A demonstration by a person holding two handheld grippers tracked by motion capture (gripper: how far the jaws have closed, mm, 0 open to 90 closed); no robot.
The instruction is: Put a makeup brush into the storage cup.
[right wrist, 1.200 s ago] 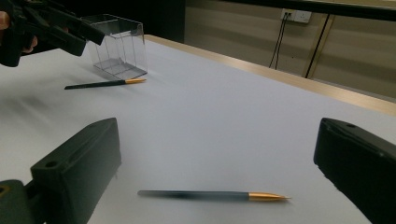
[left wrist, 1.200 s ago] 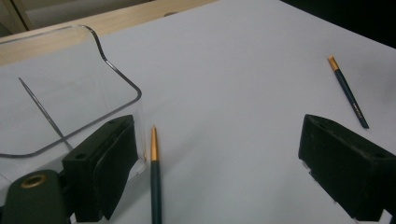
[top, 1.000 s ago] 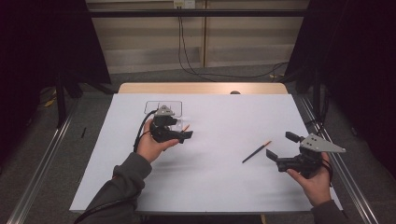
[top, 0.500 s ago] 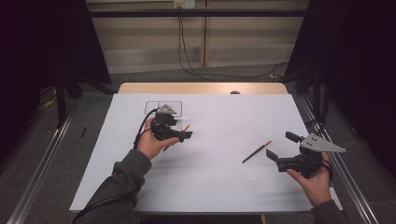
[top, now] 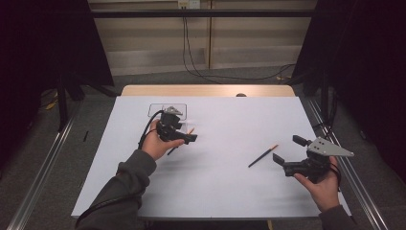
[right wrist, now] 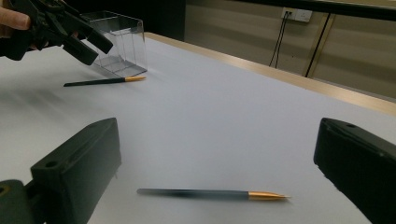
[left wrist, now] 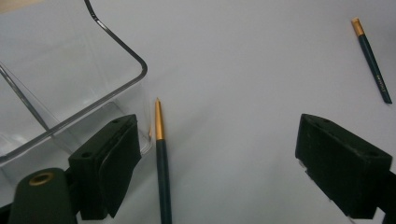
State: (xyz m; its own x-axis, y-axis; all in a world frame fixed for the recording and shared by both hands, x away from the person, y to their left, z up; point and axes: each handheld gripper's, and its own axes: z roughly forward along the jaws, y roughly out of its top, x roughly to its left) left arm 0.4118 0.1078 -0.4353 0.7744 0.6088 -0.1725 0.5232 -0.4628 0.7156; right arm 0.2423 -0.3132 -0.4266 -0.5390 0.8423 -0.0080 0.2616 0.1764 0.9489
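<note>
The smooth white bench (top: 215,187) is flat. A clear plastic box (left wrist: 70,84) with round corners sits just beside the left tongs (left wrist: 233,158). A thin dark pen (left wrist: 162,163) with a gold tip lies between their wide-open jaws, not held. The right tongs (right wrist: 215,172) gape wide around another thin, gold-tipped pen (right wrist: 205,193), not touching it.

A lab-like recording booth: white-covered table (top: 210,191), black curtains (top: 43,48), floor rails (top: 43,167), wall socket (top: 187,4).
</note>
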